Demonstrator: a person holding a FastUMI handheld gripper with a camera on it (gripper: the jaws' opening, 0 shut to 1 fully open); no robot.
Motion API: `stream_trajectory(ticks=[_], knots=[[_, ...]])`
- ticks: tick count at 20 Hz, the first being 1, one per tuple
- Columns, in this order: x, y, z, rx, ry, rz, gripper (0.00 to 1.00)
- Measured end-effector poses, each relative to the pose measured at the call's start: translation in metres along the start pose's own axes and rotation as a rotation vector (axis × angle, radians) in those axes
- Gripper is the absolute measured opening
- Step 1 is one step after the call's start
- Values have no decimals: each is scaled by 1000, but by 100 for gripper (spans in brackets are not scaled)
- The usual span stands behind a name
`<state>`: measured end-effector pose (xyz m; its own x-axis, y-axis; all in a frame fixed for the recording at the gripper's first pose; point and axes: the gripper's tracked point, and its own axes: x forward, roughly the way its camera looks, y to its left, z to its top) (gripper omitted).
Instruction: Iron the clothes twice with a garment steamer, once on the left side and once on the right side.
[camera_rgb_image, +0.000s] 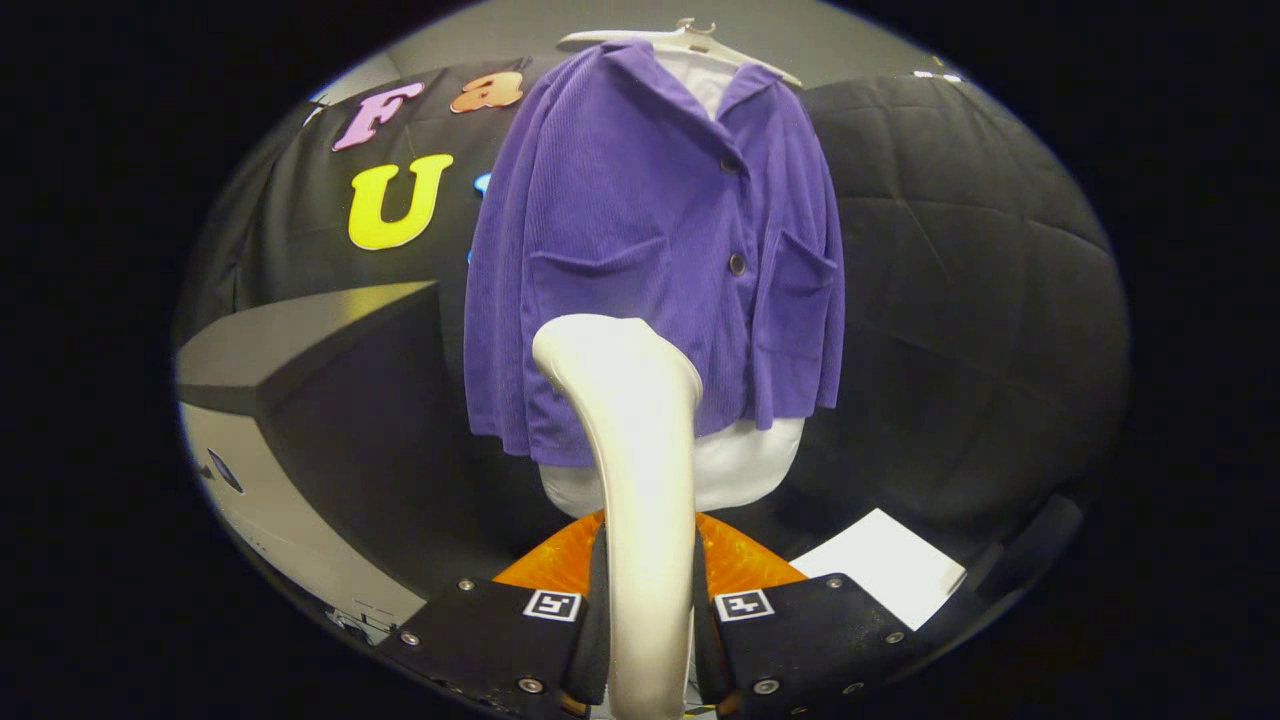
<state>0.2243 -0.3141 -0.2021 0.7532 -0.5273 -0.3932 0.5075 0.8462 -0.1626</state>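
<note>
While I hold the rig steady, the biggest thing ahead of me is the purple jacket (655, 250), hanging on a pale hanger (680, 40) against the booth's black cloth wall (960, 280). It is ribbed, buttoned down the front, with a patch pocket on each side, and a white garment (745, 460) shows at its collar and below its hem. To the left of the jacket I see a dark box (330, 400) with a lighter grey side, standing well apart from the fingers. Closer to me, the cream steamer (635, 450) rises upright between the fingers, its rounded head in front of the jacket's lower half; I cannot tell whether the head touches the cloth. The gripper (648, 640) is clamped on the steamer's handle, one finger pressing on either side. Just beyond the fingers, behind the handle, lies an orange thing (740, 565), partly hidden. To the right of it, near the right finger, a white sheet (885, 560) lies flat on the dark surface.
</note>
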Motion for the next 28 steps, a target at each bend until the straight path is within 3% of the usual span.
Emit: stream_trajectory(ticks=[7,12,19,28], knots=[[-83,-18,121,23,-225,22,34],[-114,-41,193,-9,-317,-18,34],[-113,-63,286,21,-446,-50,34],[-71,-105,342,41,-498,-134,34]])
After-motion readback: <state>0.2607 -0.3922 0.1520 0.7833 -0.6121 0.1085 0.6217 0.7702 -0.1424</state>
